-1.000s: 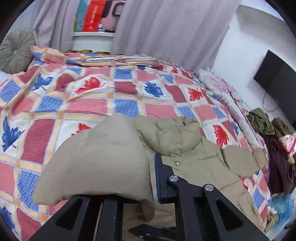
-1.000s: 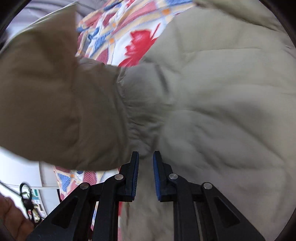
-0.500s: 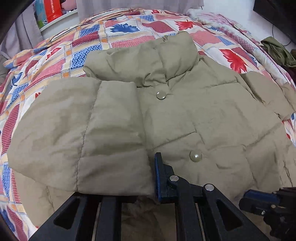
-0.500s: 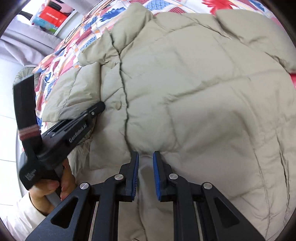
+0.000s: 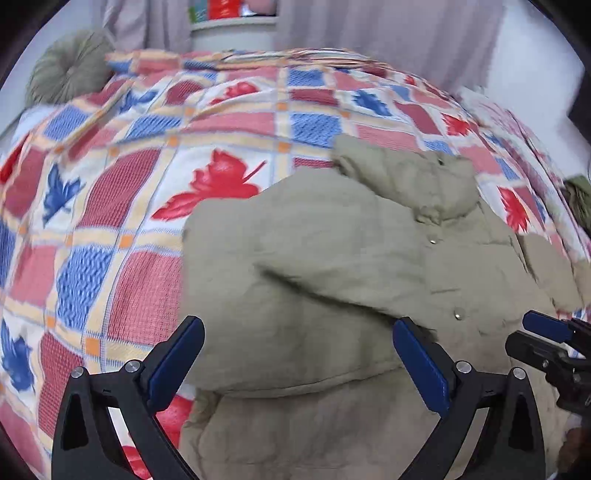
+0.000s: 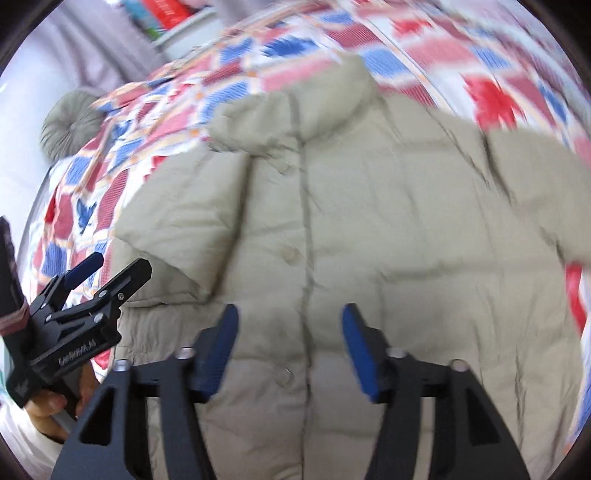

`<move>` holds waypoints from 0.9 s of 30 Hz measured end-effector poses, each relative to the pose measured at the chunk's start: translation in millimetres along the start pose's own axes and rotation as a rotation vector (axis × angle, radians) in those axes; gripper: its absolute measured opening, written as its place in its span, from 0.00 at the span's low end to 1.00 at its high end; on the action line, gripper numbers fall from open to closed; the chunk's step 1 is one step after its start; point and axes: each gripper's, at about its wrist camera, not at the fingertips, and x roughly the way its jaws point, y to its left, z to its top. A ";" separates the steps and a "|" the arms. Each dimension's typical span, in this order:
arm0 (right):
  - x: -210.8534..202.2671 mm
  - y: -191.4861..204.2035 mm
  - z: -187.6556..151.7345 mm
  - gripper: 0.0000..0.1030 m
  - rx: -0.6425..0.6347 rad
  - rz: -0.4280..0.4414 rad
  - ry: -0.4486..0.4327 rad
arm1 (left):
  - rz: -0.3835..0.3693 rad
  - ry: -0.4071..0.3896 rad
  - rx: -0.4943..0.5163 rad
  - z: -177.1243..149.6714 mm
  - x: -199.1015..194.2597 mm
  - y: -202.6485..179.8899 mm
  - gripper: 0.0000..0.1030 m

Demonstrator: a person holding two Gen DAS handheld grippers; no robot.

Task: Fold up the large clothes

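Note:
A khaki puffer jacket point(image 5: 332, 266) lies front up on the patterned bed quilt point(image 5: 155, 155), collar toward the far side. One sleeve point(image 5: 303, 295) is folded across its chest; it also shows in the right wrist view point(image 6: 184, 229). My left gripper point(image 5: 295, 362) is open and empty just above the folded sleeve's cuff. My right gripper point(image 6: 290, 347) is open and empty above the jacket's button line point(image 6: 288, 254). The other sleeve point(image 6: 535, 177) lies spread out to the right. The left gripper also appears in the right wrist view point(image 6: 107, 273), and the right gripper's tip in the left wrist view point(image 5: 543, 332).
A round green cushion point(image 5: 70, 70) sits at the bed's far left corner. Grey curtains point(image 5: 388, 26) and a shelf with boxes point(image 5: 232, 14) stand behind the bed. Dark clothes point(image 5: 580, 199) lie off the bed's right edge.
Both grippers opened, letting go of the jacket. The left sleeve now lies folded over the chest. Both grippers pulled back and up a little.

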 end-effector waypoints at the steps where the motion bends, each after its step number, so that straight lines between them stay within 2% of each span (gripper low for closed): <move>1: -2.1 12.4 3.0 0.64 -0.057 -0.009 -0.017 | 0.001 0.010 -0.055 1.8 5.1 18.2 0.99; 3: 2.0 49.1 11.1 0.66 -0.213 -0.059 -0.051 | -0.036 0.039 -0.175 2.7 14.9 54.3 0.93; 6: 23.0 102.0 17.8 0.67 -0.431 -0.170 -0.085 | -0.172 0.114 -0.334 1.3 40.9 90.8 0.93; 8: 46.0 131.4 18.5 0.67 -0.564 -0.243 -0.080 | -0.219 0.166 -0.396 -2.6 59.9 101.9 0.93; 10: 64.2 151.7 18.6 0.67 -0.647 -0.306 -0.083 | -0.246 0.181 -0.407 -5.7 70.0 100.2 0.70; 11: 70.3 159.0 18.3 0.67 -0.674 -0.330 -0.091 | -0.258 0.193 -0.392 -5.5 73.9 97.6 0.45; 12: 79.3 163.7 19.8 0.67 -0.708 -0.368 -0.097 | -0.248 0.198 -0.374 -4.9 75.2 94.1 0.36; 13: 85.3 165.9 21.3 0.67 -0.725 -0.401 -0.103 | -0.218 0.183 -0.349 -4.1 72.9 90.2 0.35; 14: 88.3 164.9 24.1 0.62 -0.726 -0.427 -0.115 | -0.192 0.166 -0.320 -3.6 68.6 84.8 0.29; 15: 86.5 159.4 29.2 0.27 -0.700 -0.443 -0.141 | -0.167 0.155 -0.289 -3.5 65.2 80.7 0.28; 16: 82.5 152.3 34.7 0.07 -0.660 -0.444 -0.156 | -0.141 0.145 -0.259 -2.6 61.6 75.2 0.28; 17: 75.3 140.2 42.4 0.04 -0.588 -0.435 -0.163 | -0.127 0.139 -0.240 -0.9 59.7 70.8 0.28; 20: 47.3 85.8 55.4 0.04 -0.314 -0.360 -0.186 | -0.104 0.135 -0.185 0.4 58.4 62.9 0.28; 22: 40.1 39.1 52.9 0.04 -0.104 -0.261 -0.148 | -0.073 0.137 -0.161 1.0 61.1 58.8 0.28; 25: 52.8 -9.9 39.0 0.05 0.121 -0.108 -0.071 | -0.030 0.141 -0.143 -2.1 65.0 60.0 0.29; 26: 60.1 -29.4 33.4 0.07 0.213 -0.057 -0.044 | -0.020 0.139 -0.140 -2.1 64.3 59.8 0.29; 27: 64.3 -43.6 28.8 0.13 0.281 -0.021 -0.029 | -0.002 0.134 -0.135 -1.8 61.9 59.3 0.30</move>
